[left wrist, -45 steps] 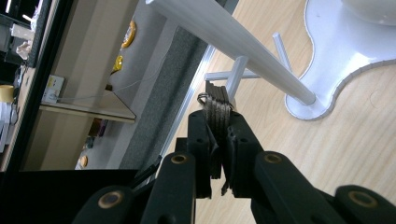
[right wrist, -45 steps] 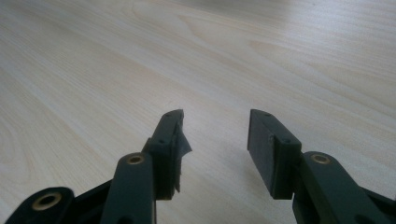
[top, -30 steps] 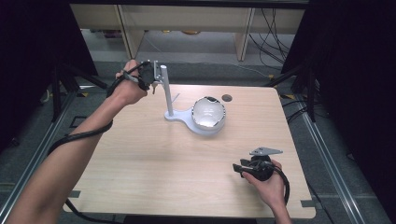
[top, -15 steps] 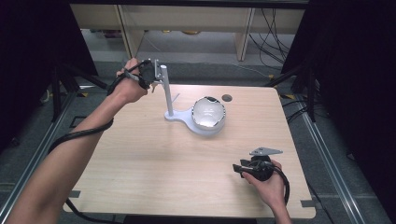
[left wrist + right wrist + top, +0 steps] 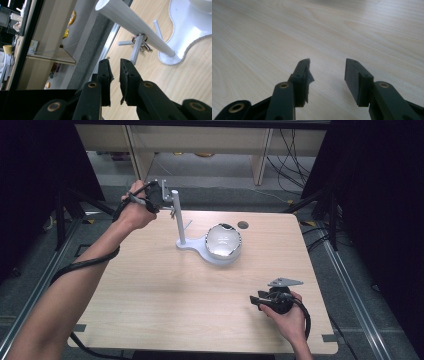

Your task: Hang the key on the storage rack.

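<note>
L gripper (image 5: 115,72) is up at the far-left edge beside the white stand's post (image 5: 177,217), jaws narrow, nothing held. Keys (image 5: 142,43) hang on a peg, I think. Risk: bumping the post tips the stand. R gripper (image 5: 327,77) is near-right, wide, empty.

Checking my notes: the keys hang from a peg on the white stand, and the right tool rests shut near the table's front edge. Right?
Not quite. The right tool is open: the right gripper view shows a wide gap between its jaws. The keys do hang from a peg on the stand, and that tool does sit near the table's front edge.
</note>
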Demonstrator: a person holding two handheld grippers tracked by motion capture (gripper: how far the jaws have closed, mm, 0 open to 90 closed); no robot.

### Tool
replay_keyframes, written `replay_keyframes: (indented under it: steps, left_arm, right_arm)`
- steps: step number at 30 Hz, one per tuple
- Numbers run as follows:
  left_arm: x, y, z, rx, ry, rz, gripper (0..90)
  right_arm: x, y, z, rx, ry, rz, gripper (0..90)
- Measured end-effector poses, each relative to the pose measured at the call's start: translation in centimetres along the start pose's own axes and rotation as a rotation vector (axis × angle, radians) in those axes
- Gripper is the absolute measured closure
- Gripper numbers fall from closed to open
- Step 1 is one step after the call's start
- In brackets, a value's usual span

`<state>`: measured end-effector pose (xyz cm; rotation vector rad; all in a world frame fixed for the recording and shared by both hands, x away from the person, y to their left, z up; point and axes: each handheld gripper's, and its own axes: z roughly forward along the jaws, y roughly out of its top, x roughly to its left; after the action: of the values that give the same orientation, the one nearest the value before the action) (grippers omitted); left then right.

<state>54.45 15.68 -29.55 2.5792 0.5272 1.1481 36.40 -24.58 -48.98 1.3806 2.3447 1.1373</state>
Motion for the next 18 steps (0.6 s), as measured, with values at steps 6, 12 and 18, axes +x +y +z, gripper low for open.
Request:
replay_keyframes:
  steps: [6, 12, 18]
  left_arm:
    - [-0.2, -0.8, -0.4, -0.029, -0.005, -0.056, 74.5]
    - [-0.4, -1.6, -0.8, -0.044, -0.004, -0.087, 71.2]
    - [-0.9, -2.6, -1.3, -0.075, -0.010, -0.135, 63.8]
  right_arm:
    - [0.2, 0.0, -0.1, 0.002, -0.020, 0.000, 55.4]
    - [0.3, -0.1, 0.1, 0.001, -0.008, 0.015, 54.6]
    - [0.3, -0.1, 0.0, 0.003, -0.012, 0.020, 54.2]
